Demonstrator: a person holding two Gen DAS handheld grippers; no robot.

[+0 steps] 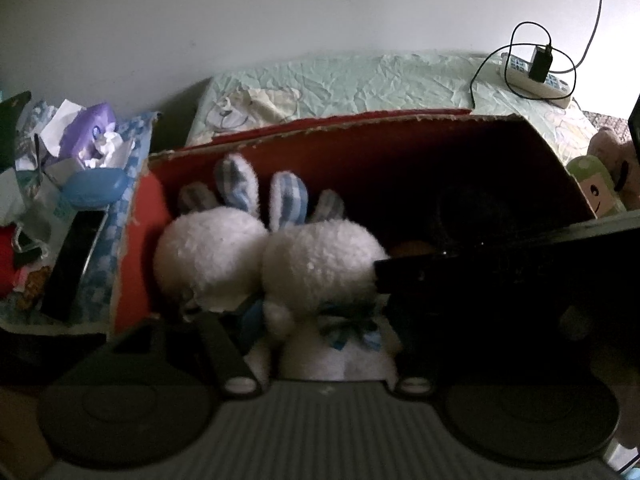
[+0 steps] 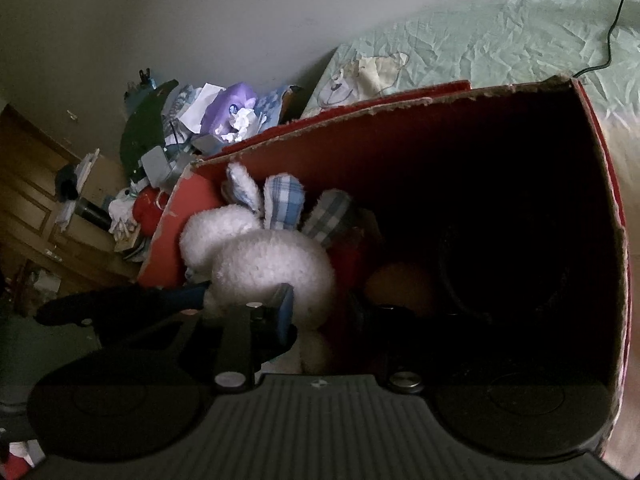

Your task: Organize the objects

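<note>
Two white plush rabbits (image 1: pixel 264 256) sit side by side in the left end of the red box (image 1: pixel 360 148), at the centre of my left view, their blue checked ears (image 1: pixel 236 178) standing up against the far wall and a blue bow (image 1: pixel 352 326) at the nearer one's neck. My left claw (image 1: pixel 316 332) is spread wide around the lower body of the rabbit on the right, its fingers either side of the plush, and whether they press on it I cannot tell. In my right view the same rabbits (image 2: pixel 260 264) fill the centre left, and my right claw (image 2: pixel 340 312) reaches into the box just beside them; its left finger (image 2: pixel 284 308) lies against the nearer rabbit's fur, its right finger is lost in the dark of the box, so I cannot tell how wide it stands or whether it grips. Something orange (image 2: pixel 400 284) lies dim on the box floor, right of the rabbits. Behind the box, a pale green sheet (image 1: pixel 380 76) runs across the upper frame. A power strip (image 1: pixel 536 76) with a black plug sits on it at upper right. At far left, a purple toy (image 1: pixel 92 128) rests in a heap of clutter.
</note>
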